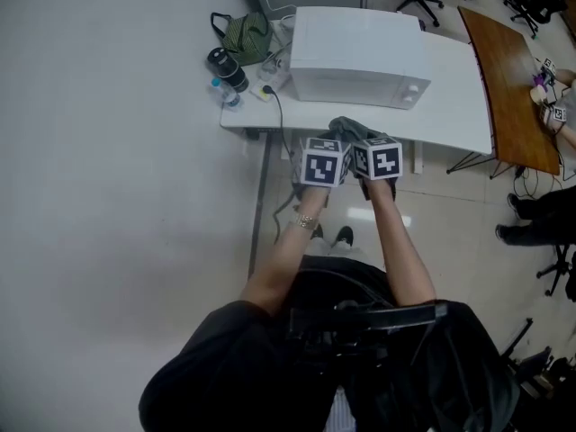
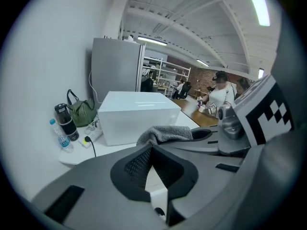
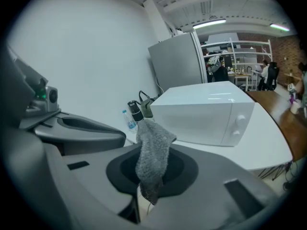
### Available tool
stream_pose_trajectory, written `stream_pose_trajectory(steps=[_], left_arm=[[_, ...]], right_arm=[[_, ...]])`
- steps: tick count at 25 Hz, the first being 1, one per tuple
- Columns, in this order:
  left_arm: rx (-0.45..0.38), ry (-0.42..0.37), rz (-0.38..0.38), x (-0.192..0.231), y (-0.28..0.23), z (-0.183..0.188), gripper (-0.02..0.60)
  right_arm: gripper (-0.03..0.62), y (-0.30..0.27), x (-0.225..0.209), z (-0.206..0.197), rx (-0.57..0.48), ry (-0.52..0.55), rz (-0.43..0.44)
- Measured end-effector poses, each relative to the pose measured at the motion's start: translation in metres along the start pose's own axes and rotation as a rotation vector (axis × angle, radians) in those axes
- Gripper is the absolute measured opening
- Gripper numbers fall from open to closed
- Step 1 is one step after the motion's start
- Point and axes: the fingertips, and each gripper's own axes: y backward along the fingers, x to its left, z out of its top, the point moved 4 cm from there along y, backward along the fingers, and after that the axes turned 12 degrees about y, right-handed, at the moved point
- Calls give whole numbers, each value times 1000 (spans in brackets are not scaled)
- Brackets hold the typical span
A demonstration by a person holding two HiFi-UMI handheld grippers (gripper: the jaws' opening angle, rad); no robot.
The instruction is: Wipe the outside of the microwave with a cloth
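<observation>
The white microwave (image 1: 360, 57) stands on a white table (image 1: 454, 93), its door and two knobs facing me. A grey cloth (image 1: 351, 130) hangs pinched in my right gripper (image 1: 373, 148), just in front of the table's near edge. In the right gripper view the cloth (image 3: 152, 157) droops between the jaws of the right gripper (image 3: 148, 178), with the microwave (image 3: 206, 114) beyond. My left gripper (image 1: 323, 154) is close beside it on the left. In its own view the left gripper (image 2: 154, 172) holds nothing, and the cloth (image 2: 165, 133) and microwave (image 2: 136, 114) lie ahead.
Left of the microwave on the table are a green bag (image 1: 245, 36), a black flask (image 1: 225, 66), a small water bottle (image 1: 229, 95) and a power strip (image 1: 268, 86) with a cable. A wall runs along the left. A brown table (image 1: 508, 79) with a seated person is at right.
</observation>
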Motion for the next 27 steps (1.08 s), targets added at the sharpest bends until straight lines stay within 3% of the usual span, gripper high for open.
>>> stream_pose_trajectory(steps=[9, 15, 22, 27], left_arm=[[-78, -53, 2, -3, 12, 29, -5], [-114, -18, -23, 5, 13, 40, -5], [-76, -48, -55, 0, 12, 36, -6], [-94, -47, -83, -5, 9, 44, -6]], right_arm=[[34, 23, -4, 39, -70, 46, -95], [34, 19, 15, 45, -80, 64, -50], [34, 20, 19, 44, -69, 58, -30], [34, 22, 17, 49, -80, 54, -23]])
